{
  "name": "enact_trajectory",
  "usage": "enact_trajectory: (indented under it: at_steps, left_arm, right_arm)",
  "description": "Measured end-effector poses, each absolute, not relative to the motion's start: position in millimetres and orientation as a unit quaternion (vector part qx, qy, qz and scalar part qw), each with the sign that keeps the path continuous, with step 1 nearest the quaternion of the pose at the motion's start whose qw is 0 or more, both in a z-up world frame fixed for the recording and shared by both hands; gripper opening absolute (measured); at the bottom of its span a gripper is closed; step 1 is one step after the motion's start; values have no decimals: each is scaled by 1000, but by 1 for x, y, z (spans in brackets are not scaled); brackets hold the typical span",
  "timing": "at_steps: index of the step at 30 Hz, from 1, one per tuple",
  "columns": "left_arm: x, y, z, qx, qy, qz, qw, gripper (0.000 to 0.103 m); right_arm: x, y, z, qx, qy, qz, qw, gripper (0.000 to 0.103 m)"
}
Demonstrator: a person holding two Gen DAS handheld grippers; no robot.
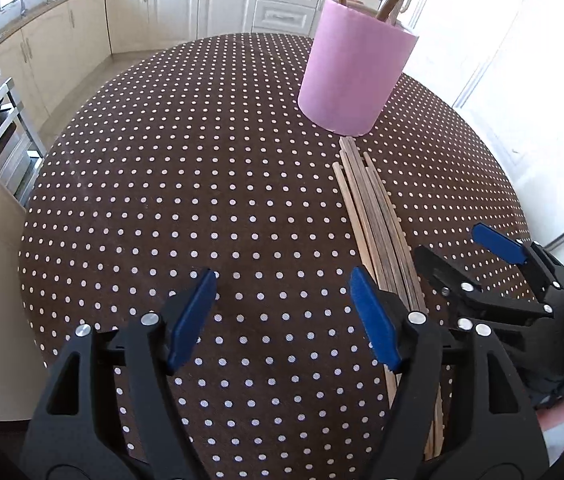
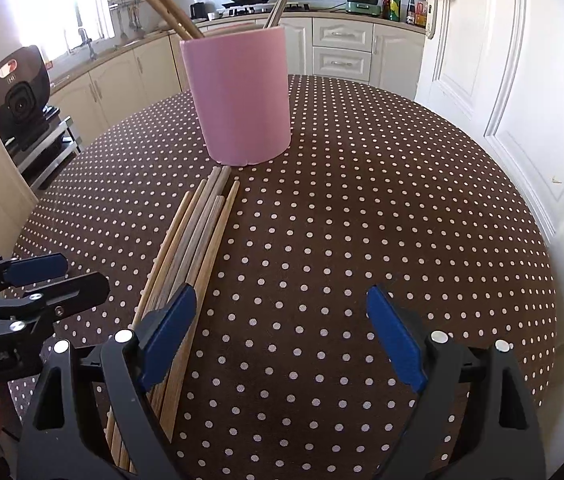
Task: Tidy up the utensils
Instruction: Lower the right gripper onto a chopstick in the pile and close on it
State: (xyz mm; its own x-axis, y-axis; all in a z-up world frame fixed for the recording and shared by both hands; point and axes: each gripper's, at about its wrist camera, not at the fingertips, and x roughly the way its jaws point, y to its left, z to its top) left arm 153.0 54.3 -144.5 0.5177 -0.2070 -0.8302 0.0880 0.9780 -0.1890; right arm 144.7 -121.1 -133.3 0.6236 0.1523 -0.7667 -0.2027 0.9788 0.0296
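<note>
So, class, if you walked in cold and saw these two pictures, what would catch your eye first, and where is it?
First the pink cup, upright at the far side of the brown polka-dot tablecloth with a few chopsticks already standing in it. Next the bundle of wooden chopsticks lying flat just in front of it. Nearest, the left gripper and right gripper flank that bundle, blue-padded fingers open and empty.

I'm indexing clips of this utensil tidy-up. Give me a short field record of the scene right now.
surface: round table, brown dotted cloth
holder: pink cup, upright, a few sticks already in it
loose items: wooden chopsticks, lying bundled in front of the cup
left tool: open, empty
right tool: open, empty
</note>
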Motion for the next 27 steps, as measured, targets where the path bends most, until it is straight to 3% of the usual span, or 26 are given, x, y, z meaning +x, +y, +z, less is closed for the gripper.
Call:
enact_trajectory:
  at_steps: [11, 17, 21, 27]
  left_arm:
    - [179, 45, -150, -48, 510, -72, 856, 74]
    - [186, 48, -151, -49, 512, -59, 855, 74]
    - [188, 53, -152, -49, 513, -58, 855, 74]
    - [195, 56, -153, -47, 515, -50, 855, 74]
  right_arm:
    - [157, -116, -130, -30, 430, 77, 899, 83]
    - [156, -106, -128, -45, 427, 81, 899, 76]
    - [157, -101, -128, -50, 424, 91, 900, 61]
    - [163, -96, -129, -51, 422, 110, 898, 49]
